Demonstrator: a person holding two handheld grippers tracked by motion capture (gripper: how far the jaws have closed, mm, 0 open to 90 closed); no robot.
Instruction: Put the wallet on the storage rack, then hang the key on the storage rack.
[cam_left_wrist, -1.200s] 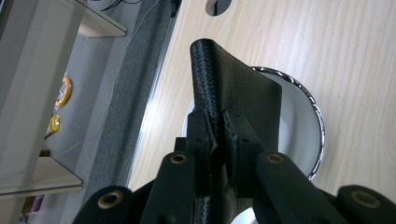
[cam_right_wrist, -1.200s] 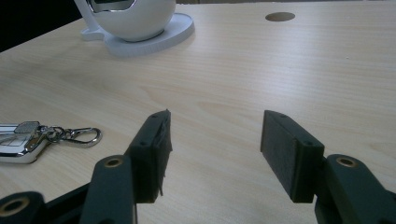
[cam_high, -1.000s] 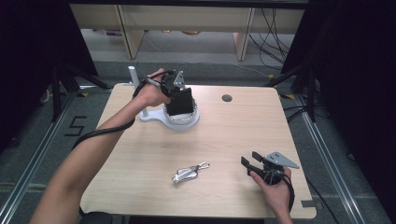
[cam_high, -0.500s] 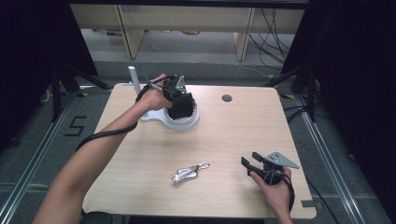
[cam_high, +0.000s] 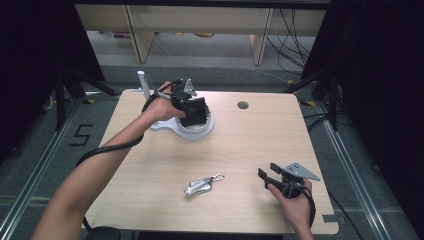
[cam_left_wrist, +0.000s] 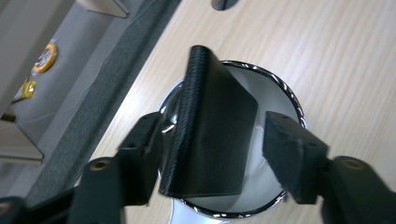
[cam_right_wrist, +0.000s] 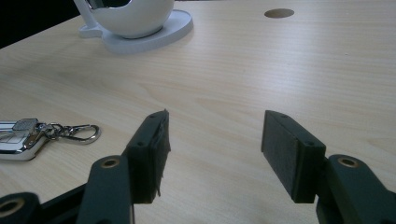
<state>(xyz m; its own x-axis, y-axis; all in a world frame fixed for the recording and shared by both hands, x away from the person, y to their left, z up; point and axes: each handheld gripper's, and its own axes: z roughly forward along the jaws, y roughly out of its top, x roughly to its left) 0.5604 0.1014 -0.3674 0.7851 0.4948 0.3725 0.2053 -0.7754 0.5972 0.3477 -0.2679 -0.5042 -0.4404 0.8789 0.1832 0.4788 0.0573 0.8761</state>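
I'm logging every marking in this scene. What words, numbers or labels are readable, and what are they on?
"5" in dark tape on the grey floor, left of the table.
The black wallet, white bowl and key fob: no readable text.
The yellow objects on the floor: too blurred to read.

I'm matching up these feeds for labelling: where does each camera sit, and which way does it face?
High view: above the person's table edge, looking forward and down; both forearms show, left tool over the bowl, right tool near the key fob.
Left gripper view: on the left tool, looking down on the wallet.
Right gripper view: on the right tool, facing level across the table.
High and right gripper views share bowl and key fob.
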